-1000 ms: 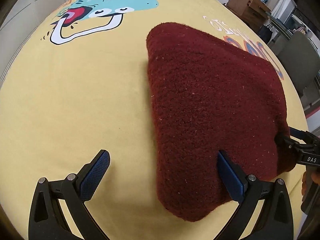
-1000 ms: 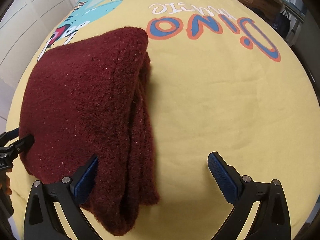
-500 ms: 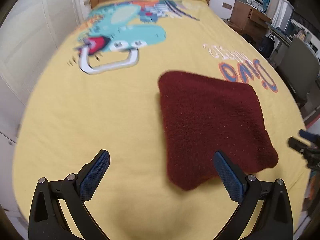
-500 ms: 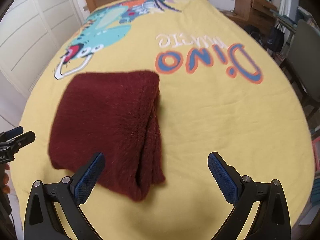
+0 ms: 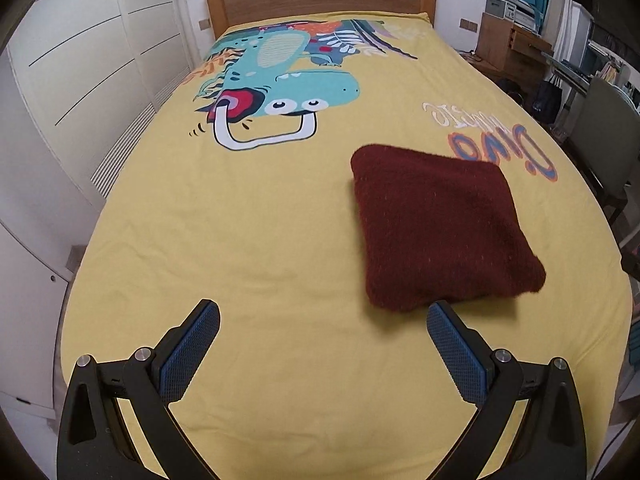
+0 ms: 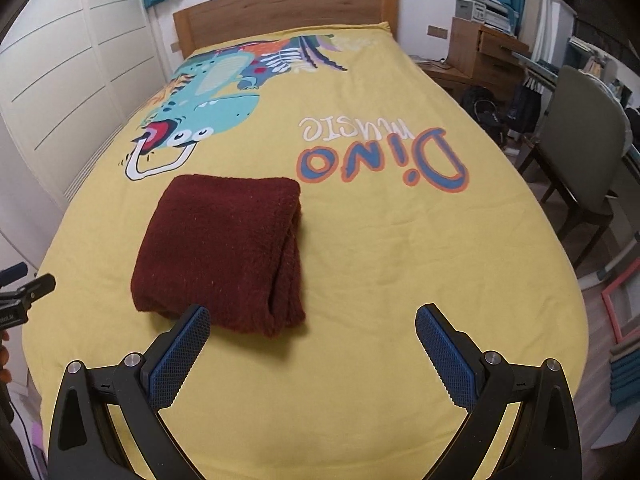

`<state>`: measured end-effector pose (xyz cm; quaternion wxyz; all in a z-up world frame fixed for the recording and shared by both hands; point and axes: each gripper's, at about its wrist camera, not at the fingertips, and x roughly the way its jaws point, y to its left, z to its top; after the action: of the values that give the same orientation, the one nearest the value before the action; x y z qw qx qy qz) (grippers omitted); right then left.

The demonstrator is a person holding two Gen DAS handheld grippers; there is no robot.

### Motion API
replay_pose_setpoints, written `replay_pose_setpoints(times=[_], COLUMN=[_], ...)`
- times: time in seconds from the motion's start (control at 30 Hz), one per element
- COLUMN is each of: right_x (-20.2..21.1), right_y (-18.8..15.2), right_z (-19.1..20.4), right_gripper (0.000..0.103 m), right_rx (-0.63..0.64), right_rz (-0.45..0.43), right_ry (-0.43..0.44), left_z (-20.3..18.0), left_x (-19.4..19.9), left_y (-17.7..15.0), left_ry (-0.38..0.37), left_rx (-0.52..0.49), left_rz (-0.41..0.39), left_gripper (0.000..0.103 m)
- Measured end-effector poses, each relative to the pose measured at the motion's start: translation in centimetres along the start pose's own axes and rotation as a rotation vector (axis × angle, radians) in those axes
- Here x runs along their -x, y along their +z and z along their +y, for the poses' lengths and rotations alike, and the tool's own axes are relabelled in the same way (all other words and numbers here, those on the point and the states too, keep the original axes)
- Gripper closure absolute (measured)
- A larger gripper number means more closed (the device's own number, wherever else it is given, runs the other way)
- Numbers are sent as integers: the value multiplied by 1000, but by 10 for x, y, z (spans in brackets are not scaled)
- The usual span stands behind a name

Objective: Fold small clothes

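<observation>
With both the left claw (image 5: 323, 344) and right claw (image 6: 313, 346) spread apart and empty, the folded maroon garment (image 6: 224, 248) lies ahead of them on the bed (image 6: 400, 260) (folding appears complete); next, confirm neatness or withdraw.

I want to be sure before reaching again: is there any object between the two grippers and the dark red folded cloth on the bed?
Nothing visible. Only bare yellow bedsheet lies between the open right gripper, the open left gripper and the folded cloth.
</observation>
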<state>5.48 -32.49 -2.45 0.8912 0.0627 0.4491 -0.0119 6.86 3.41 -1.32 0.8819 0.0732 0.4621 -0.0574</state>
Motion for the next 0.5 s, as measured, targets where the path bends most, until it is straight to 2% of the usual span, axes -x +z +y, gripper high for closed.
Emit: replay_pose_setpoints(times=[0.5], right_x=[20], right_y=[-21], right_z=[-16], right_gripper=[1], right_rx=[-32], right_rz=[2], right_ry=[-50], left_z=[3], left_x=[0], left_y=[-13], left_ry=[12], left_rx=[8], left_rz=[16], left_gripper=[1])
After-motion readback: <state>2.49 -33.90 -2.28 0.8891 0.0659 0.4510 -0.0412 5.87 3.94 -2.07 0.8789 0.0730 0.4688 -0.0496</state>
